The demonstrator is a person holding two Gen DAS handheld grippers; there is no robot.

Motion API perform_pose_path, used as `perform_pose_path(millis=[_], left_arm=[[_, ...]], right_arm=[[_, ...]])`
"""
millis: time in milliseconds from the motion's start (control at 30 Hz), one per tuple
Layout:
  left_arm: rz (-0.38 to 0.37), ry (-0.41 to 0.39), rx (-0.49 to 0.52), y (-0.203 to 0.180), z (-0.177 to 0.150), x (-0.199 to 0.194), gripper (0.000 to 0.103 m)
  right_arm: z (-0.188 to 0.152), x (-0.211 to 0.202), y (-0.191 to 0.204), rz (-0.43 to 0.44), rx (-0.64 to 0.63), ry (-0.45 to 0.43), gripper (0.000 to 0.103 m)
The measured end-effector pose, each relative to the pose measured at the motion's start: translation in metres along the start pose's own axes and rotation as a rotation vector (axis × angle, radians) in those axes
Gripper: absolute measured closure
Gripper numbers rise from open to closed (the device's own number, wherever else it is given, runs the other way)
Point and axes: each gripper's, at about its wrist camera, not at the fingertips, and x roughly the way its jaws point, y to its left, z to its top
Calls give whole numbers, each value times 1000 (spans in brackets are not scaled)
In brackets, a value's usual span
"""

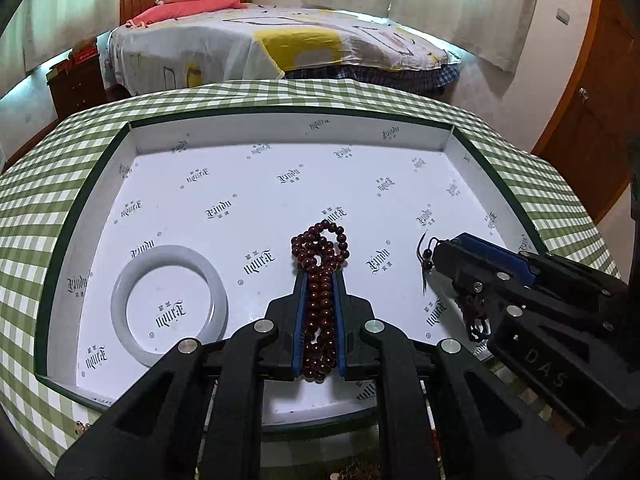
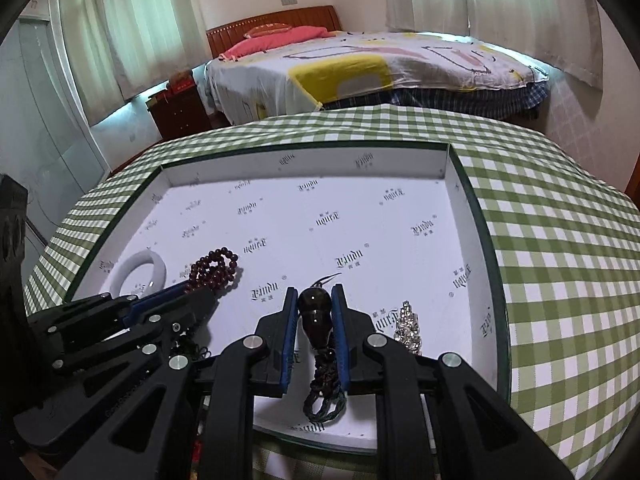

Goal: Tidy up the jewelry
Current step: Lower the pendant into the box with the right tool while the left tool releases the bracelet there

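Tray [image 1: 92, 216]: on checked cloth [image 1: 36, 208].
L gripper [image 1: 319, 276]: jaws pinching beads [image 1: 320, 252], low over tray centre.
R gripper [image 2: 314, 292]: jaws pinching pendant [image 2: 316, 308], cord hanging below.
Done: bangle [image 1: 170, 302] and silver piece [image 2: 408, 322] lie in tray.
Left: release beads, pendant. Est. near complete.

A shallow tray [image 1: 92, 216] is sitting on the surface [image 1: 36, 200], with a bed [image 1: 256, 48] lying behind it. Inside the tray, a bangle [image 1: 170, 304] is lying at the left, a bead strand [image 1: 320, 276] in the middle, a pendant [image 2: 316, 312] to its right, and a cluster ornament [image 2: 408, 324] farthest right.
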Motion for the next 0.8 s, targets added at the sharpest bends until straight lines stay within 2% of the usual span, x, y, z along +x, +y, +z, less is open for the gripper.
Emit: perform_pose_path(millis=[200, 300, 567, 800], left_arm=[[-7, 0, 8, -4, 3, 2, 79], [4, -3, 12, -6, 4, 2, 62], [-7, -6, -19, 0, 3, 0, 51], [1, -58, -8, -1, 5, -18, 42]], right_arm=[[-2, 4, -3, 1, 7, 19, 85], [-3, 3, -4, 3, 8, 18, 84], [-2, -2, -7, -4, 15, 0, 76], [2, -22, -5, -10, 14, -53, 73]])
